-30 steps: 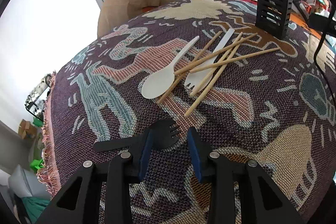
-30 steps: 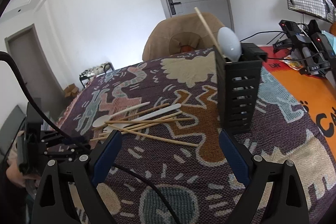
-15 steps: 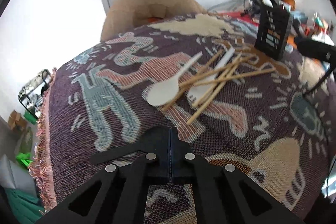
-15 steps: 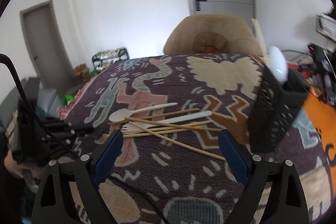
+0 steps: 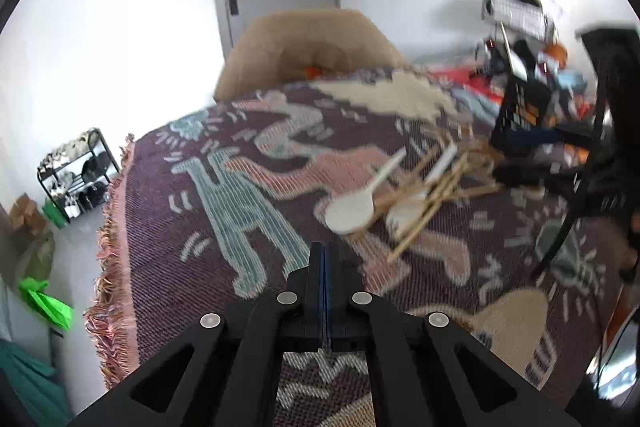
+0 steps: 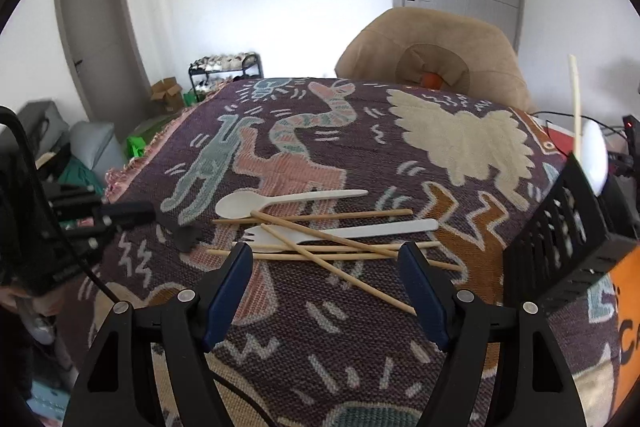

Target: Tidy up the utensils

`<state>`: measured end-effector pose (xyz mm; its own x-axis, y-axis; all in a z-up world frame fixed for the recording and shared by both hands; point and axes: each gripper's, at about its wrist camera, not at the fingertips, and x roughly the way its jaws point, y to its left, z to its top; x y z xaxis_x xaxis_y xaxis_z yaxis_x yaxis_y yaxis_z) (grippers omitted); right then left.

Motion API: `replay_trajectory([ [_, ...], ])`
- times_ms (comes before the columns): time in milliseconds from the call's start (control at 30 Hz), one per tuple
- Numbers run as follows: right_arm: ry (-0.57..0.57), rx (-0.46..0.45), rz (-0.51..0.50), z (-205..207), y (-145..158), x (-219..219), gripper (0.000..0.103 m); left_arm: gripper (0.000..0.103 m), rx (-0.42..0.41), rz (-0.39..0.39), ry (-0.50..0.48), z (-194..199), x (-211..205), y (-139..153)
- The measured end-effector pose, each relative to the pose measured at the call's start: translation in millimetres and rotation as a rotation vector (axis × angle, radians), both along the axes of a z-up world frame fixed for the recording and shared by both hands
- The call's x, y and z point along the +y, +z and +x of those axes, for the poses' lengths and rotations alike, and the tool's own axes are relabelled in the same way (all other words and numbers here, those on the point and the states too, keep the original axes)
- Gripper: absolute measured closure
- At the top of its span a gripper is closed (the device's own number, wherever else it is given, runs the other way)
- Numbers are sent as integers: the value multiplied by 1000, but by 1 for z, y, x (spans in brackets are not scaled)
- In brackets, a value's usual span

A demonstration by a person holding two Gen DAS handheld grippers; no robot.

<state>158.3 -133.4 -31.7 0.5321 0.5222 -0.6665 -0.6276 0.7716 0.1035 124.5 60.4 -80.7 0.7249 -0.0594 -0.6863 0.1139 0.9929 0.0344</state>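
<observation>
Your left gripper (image 5: pixel 322 259) has its fingers pressed together, and from the right wrist view they are clamped on the handle of a black plastic fork (image 6: pixel 176 231), tines hanging just above the patterned woven blanket (image 6: pixel 460 147) that covers the desk, near its left edge. Your right gripper (image 6: pixel 324 267) has its blue-padded fingers (image 6: pixel 226 291) apart; they have just been closing in, with nothing gripped, only the pile showing beyond the gap. That pile sits mid-desk: a cream plastic spoon (image 6: pixel 280 203), a white plastic fork (image 6: pixel 340 231) and several bamboo chopsticks (image 6: pixel 332 265) crossed over one another, some lying on the white fork. Over at the right edge stands the black slotted utensil holder (image 6: pixel 560 227), with a white spoon bowl (image 6: pixel 595 159) and one chopstick (image 6: pixel 575 99) sticking up out of it. The left wrist view is blurred, so the pile reads only roughly there.
</observation>
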Motion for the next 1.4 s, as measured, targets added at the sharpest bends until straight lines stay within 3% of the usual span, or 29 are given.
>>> replay_trajectory([
  [67,-12,-6,10,-3,0,-8,28,98,30,8,-18,2,-4,-8],
  [100,-16,-6,12,-4,0,-11,28,89,40,1,-28,2,-4,-11],
  [200,-32,-8,21,-7,-4,-21,28,44,33,38,-46,2,-12,-16],
  [233,-38,-7,27,-8,-5,-24,28,41,22,54,-57,0,-15,-16],
  [500,-79,14,68,-10,-18,-48,28,48,78,196,-136,12,-35,-33],
  [633,-89,21,77,-9,-23,-53,28,60,126,251,-165,20,-36,-44],
  [867,-69,19,74,-11,-24,-50,28,65,147,171,-206,32,-25,-45],
  [900,-67,18,71,-11,-23,-48,28,71,154,154,-213,34,-24,-45],
  [933,-65,15,69,-11,-22,-47,28,84,161,148,-217,35,-24,-44],
  [1000,-59,7,64,-13,-20,-45,28,90,165,166,-215,36,-26,-44],
  [1233,-40,-16,51,-15,-11,-36,28,99,140,143,-180,34,-16,-35],
  [1400,7,-30,7,-11,-7,-16,28,101,72,115,-138,26,-2,-17],
])
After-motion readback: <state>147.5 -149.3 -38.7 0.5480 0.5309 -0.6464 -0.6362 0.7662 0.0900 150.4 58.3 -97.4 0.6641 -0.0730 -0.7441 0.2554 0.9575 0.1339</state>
